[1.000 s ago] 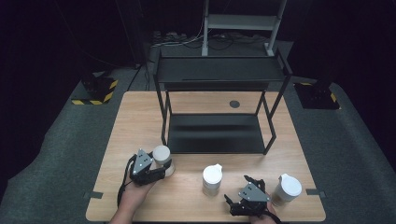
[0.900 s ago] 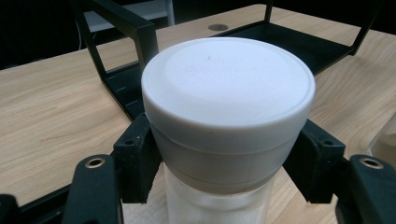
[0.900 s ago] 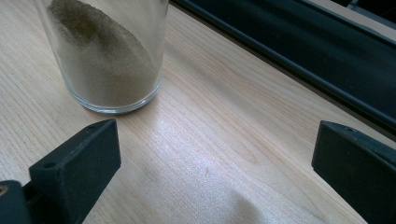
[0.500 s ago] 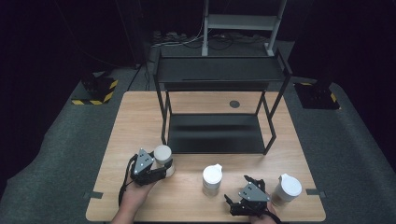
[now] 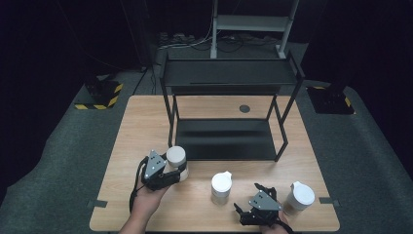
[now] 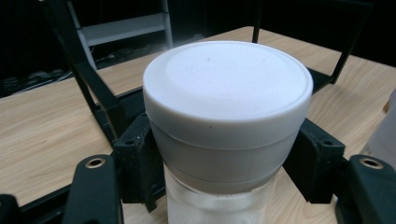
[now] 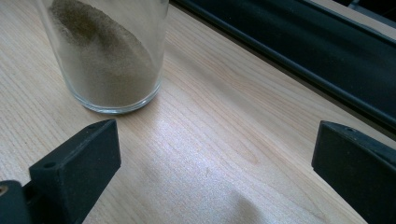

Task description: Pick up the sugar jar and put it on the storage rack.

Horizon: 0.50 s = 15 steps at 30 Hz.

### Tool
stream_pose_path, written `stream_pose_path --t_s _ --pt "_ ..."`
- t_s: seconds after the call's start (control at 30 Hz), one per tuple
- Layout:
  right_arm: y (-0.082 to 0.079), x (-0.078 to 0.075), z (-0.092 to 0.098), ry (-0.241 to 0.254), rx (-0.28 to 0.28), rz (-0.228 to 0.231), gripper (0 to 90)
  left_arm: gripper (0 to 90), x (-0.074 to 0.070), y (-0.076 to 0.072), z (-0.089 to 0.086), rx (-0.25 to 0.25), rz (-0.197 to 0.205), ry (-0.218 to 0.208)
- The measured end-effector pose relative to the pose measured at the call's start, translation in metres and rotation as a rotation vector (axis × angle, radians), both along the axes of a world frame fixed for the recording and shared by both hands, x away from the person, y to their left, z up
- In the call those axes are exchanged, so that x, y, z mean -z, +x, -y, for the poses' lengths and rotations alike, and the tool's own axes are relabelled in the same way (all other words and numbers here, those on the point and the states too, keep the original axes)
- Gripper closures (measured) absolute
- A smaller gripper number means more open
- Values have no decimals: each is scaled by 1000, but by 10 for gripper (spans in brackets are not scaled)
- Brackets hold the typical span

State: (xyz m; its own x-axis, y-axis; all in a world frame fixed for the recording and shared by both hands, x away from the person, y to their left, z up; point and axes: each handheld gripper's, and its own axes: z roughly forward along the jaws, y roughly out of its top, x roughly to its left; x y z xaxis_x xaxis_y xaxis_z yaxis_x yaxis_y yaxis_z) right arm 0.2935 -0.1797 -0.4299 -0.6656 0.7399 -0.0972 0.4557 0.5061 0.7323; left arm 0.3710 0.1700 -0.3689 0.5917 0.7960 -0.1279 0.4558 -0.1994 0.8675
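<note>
A glass jar with a white lid (image 6: 227,93) sits between the black jaws of my left gripper (image 6: 227,168), which is shut on it just below the lid. In the high view this jar (image 5: 176,157) and the left gripper (image 5: 170,171) are at the front left of the wooden table (image 5: 141,126), a little above its surface. My right gripper (image 5: 264,189) rests near the front edge between two other white-lidded jars, the middle one (image 5: 221,184) and the right one (image 5: 299,196). Its jaws stand wide open (image 7: 217,154) over bare wood. A jar of sandy powder (image 7: 109,51) stands beyond its left jaw.
A black two-level metal rack (image 5: 229,78) stands on the middle of the table, its lower shelf (image 5: 224,139) just beyond the jars. Its edge (image 7: 299,42) runs across the right gripper view. A round grommet (image 5: 244,108) lies behind the rack.
My left gripper has risen a little with the jar and drifted slightly toward the rack. The right gripper and the other two jars have not moved.
</note>
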Motion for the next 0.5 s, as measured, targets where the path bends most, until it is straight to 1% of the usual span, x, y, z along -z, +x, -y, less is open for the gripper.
stream_pose_path --t_s 0.23,0.5 --pt "0 0 0 3 -1 0 5 344 -7 5 10 1 11 8" --pt "0 0 0 3 -2 -1 5 344 -11 13 19 -3 5 9"
